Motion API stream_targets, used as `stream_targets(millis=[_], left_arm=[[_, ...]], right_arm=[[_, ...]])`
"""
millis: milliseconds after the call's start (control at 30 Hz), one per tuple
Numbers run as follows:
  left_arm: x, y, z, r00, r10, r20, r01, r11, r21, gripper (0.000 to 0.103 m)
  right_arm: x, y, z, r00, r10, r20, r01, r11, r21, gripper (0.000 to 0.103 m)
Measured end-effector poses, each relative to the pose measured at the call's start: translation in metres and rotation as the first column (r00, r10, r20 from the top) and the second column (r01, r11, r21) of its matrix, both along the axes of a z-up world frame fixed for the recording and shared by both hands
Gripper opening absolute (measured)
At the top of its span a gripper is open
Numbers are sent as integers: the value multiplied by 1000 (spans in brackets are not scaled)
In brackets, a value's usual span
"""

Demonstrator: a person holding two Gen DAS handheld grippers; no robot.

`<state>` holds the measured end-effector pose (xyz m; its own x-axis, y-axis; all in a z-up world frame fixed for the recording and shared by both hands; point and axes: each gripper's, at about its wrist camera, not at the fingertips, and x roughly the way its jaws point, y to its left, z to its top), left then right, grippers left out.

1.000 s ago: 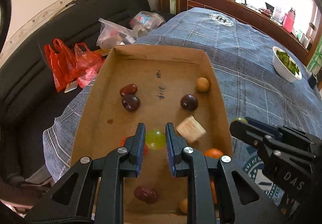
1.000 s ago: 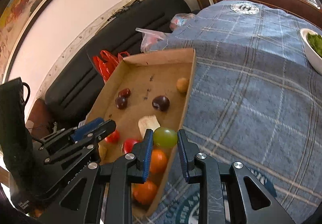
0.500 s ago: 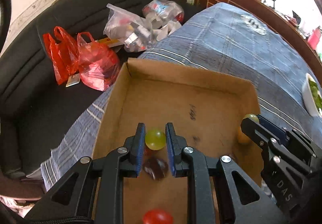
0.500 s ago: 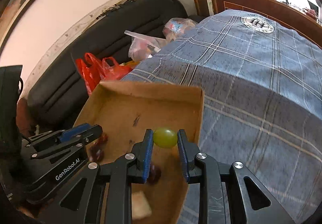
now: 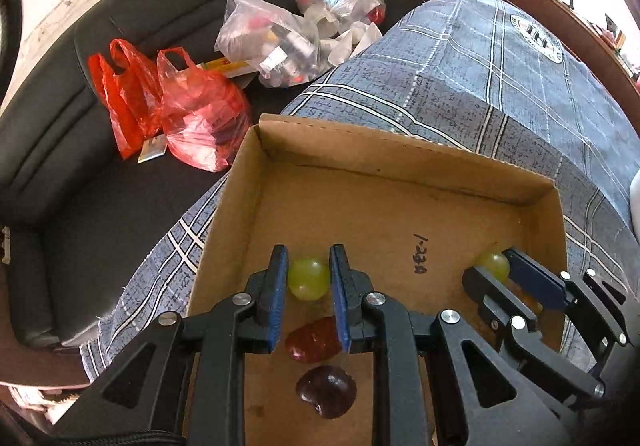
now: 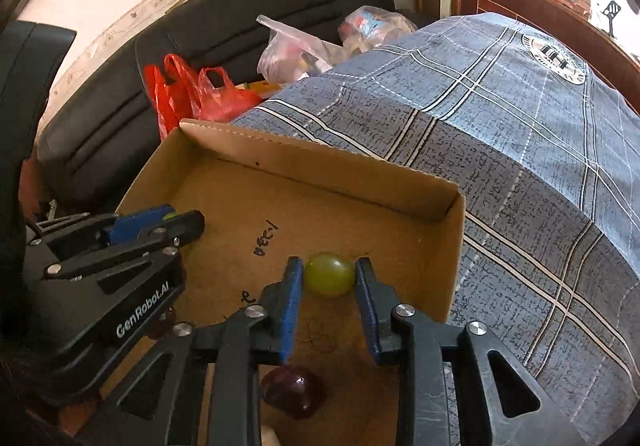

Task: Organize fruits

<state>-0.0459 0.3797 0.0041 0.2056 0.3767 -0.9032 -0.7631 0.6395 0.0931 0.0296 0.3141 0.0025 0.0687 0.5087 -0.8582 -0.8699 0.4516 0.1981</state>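
Note:
A cardboard box point(image 5: 400, 143) lies on the blue plaid tablecloth point(image 5: 480, 77). My left gripper point(image 5: 308, 260) is over the box's far left part, shut on a green grape point(image 5: 308, 280). Just behind its tips lie a red fruit point(image 5: 314, 340) and a dark plum point(image 5: 326, 392). My right gripper point(image 6: 329, 264) is near the box's far right corner. Its jaws are opening, with a second green grape point(image 6: 330, 274) still between the pads and a thin gap on one side. A dark fruit point(image 6: 294, 392) lies below that gripper.
A black sofa point(image 5: 100, 205) runs along the box's left and far side. It carries red plastic bags point(image 5: 172, 105) and clear bags point(image 5: 280, 41) full of items. A white bowl's edge point(image 5: 635, 201) shows at the right. Bare cloth stretches beyond the box.
Both grippers have moved toward the far end of the box and lower, each carrying its green grape. The right jaws have spread a little around their grape.

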Motion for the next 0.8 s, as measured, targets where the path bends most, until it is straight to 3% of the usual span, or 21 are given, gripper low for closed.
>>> stream_targets(millis=[167, 267, 433, 533, 800], left_arm=[[-9, 2, 10, 999, 13, 35, -13, 1000, 2, 26], [-19, -4, 21, 998, 15, 68, -16, 1000, 13, 33], [-39, -18, 33, 994, 15, 111, -14, 1000, -8, 33], [-54, -30, 37, 992, 6, 124, -5, 1000, -4, 34], [-107, -78, 46, 982, -56, 182, 48, 998, 46, 34]], right_arm=[[1, -11, 6, 1000, -17, -8, 17, 999, 31, 45], [-2, -20, 15, 1000, -16, -8, 17, 999, 49, 45], [-13, -31, 29, 1000, 12, -7, -11, 997, 73, 45], [-19, -42, 35, 999, 41, -14, -39, 996, 85, 50], [-32, -82, 38, 994, 113, -4, -112, 989, 96, 52]])
